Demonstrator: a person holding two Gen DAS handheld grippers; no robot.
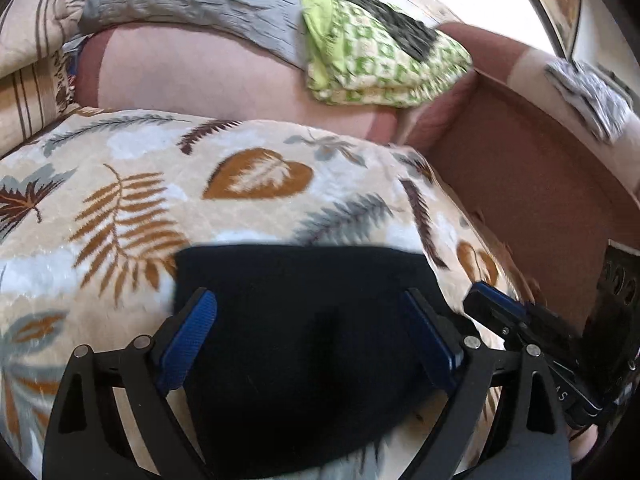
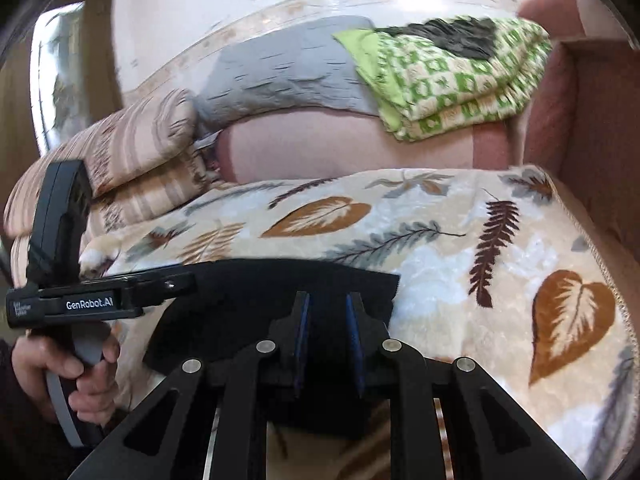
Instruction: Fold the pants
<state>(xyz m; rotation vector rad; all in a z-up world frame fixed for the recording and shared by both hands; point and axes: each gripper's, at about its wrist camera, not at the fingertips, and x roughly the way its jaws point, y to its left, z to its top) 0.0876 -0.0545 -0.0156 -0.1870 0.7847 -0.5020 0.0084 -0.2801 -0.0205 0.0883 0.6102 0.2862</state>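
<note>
The pants [image 1: 296,344] are black and lie folded on a leaf-patterned blanket [image 1: 160,184]. In the left wrist view my left gripper [image 1: 310,308] is open, its blue pads wide apart over the pants. My right gripper shows at that view's right edge [image 1: 496,300]. In the right wrist view the pants [image 2: 248,320] lie under my right gripper [image 2: 328,312], whose blue pads stand a narrow gap apart over the black cloth; I cannot tell whether cloth is pinched. The left gripper [image 2: 168,284] reaches in from the left, held by a hand [image 2: 80,364].
Behind the blanket [image 2: 440,248] is a pink sofa back [image 1: 192,80] with a grey cloth [image 1: 192,0] and a folded green-patterned blanket [image 1: 372,56]. Striped cushions [image 2: 132,148] lie at the left. A brown sofa armrest [image 1: 520,168] is at the right.
</note>
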